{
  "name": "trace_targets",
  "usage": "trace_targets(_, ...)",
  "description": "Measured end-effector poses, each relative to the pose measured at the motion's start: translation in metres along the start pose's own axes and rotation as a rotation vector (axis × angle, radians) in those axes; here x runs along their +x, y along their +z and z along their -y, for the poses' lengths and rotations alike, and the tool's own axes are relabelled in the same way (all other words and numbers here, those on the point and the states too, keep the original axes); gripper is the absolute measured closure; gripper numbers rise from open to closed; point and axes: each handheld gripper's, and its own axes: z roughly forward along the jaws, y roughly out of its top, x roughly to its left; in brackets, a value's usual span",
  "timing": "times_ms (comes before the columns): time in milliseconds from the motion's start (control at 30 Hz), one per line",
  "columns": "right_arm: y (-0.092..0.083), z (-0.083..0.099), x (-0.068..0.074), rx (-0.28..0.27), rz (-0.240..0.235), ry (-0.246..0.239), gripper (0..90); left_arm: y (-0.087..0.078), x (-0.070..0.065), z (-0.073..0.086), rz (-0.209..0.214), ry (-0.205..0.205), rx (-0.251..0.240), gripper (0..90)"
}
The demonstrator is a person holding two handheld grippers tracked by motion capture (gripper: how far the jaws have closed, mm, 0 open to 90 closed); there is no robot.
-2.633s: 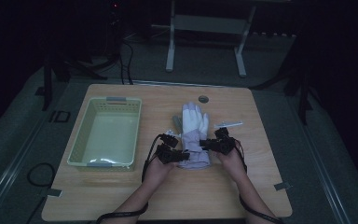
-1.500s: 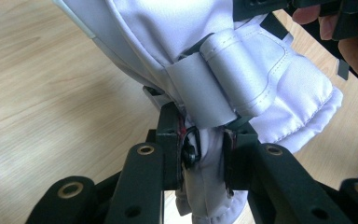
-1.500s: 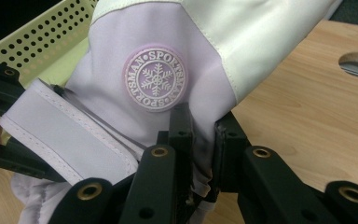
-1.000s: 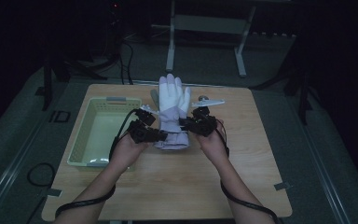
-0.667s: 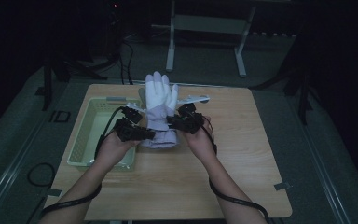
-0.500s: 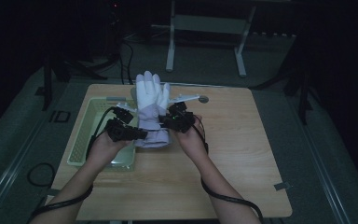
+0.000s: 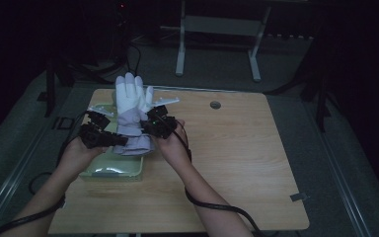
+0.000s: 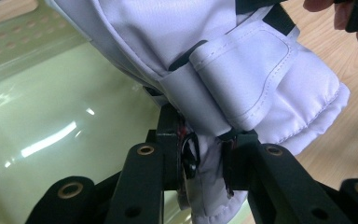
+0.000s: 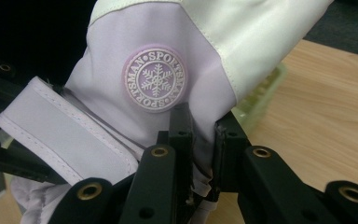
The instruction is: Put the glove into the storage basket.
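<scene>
A white and lilac ski glove [image 7: 131,111] hangs fingers-up between my two grippers, above the pale green basket [image 7: 111,173] at the table's left side. My left gripper [image 7: 120,141] is shut on the glove's cuff from the left, and my right gripper [image 7: 147,129] is shut on it from the right. In the left gripper view the left gripper [image 8: 205,158] pinches the cuff fabric of the glove [image 8: 242,79] over the basket floor [image 8: 51,116]. In the right gripper view the right gripper [image 9: 203,140] bites the lilac fabric below the glove's snowflake badge [image 9: 154,77].
The wooden tabletop [image 7: 256,158] stretches to the right of the hands, with a round cable hole [image 7: 215,104] near its far edge. A metal stand [image 7: 180,44] rises from the floor behind the table. The basket's rim [image 9: 261,98] lies just beyond the glove.
Both grippers have carried the glove leftward from the middle of the table to above the green basket, and both have kept their hold on it.
</scene>
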Motion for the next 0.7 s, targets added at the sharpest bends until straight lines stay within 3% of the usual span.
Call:
trace_targets(167,0.018,-0.003,0.015,0.011,-0.031,0.01,80.2,-0.01,0.016,0.012,0.002,-0.01,0.016,73.1)
trace_targets(367,0.035,-0.003,0.03,0.031,-0.03,0.015,80.3,-0.013,0.035,0.019,0.002,0.005,0.065,73.1)
trace_targets(533,0.052,0.005,0.032,0.08,-0.013,0.033,80.3,0.002,0.045,0.026,0.013,-0.014,0.11,73.1)
trace_targets(700,0.069,0.018,0.031,0.153,0.004,0.025,80.2,0.024,0.055,0.04,0.052,-0.065,0.148,73.0)
